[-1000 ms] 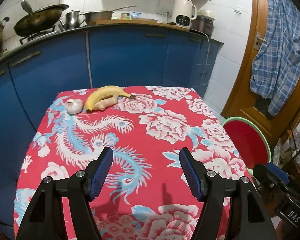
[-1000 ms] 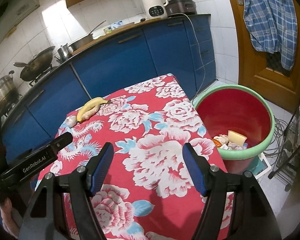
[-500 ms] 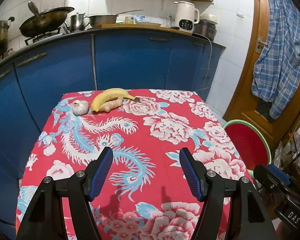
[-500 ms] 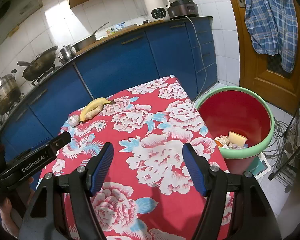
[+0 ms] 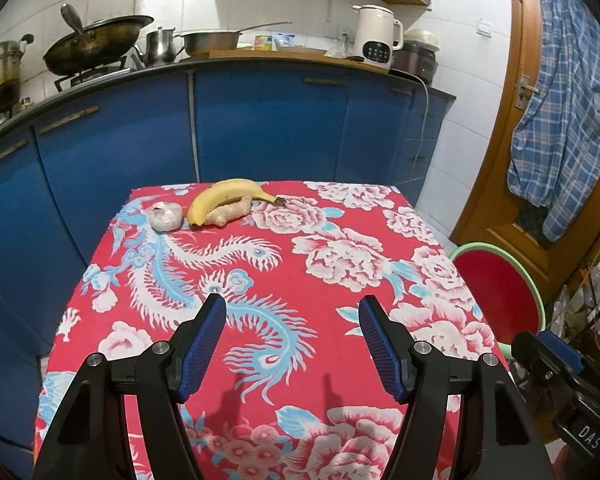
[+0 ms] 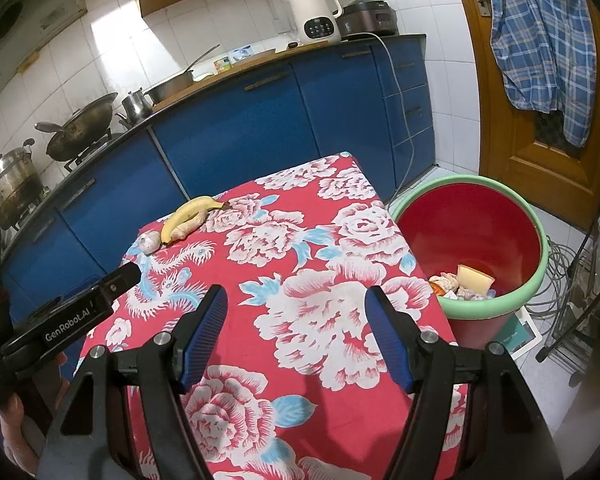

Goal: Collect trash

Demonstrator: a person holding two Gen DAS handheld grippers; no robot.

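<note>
From my seat the desk [image 5: 324,264] under its red flowered cloth fills both views, and the red bin [image 6: 496,240] stands on the floor off its right edge with scraps already inside. Both my left tool [image 5: 288,344] and right tool [image 6: 296,336] hover wide open, holding nothing. At the far left corner lie a banana [image 5: 220,196], touching ginger [image 5: 230,214], and garlic [image 5: 165,216] beside them. I'd reach left, straddling one piece squarely.
</note>
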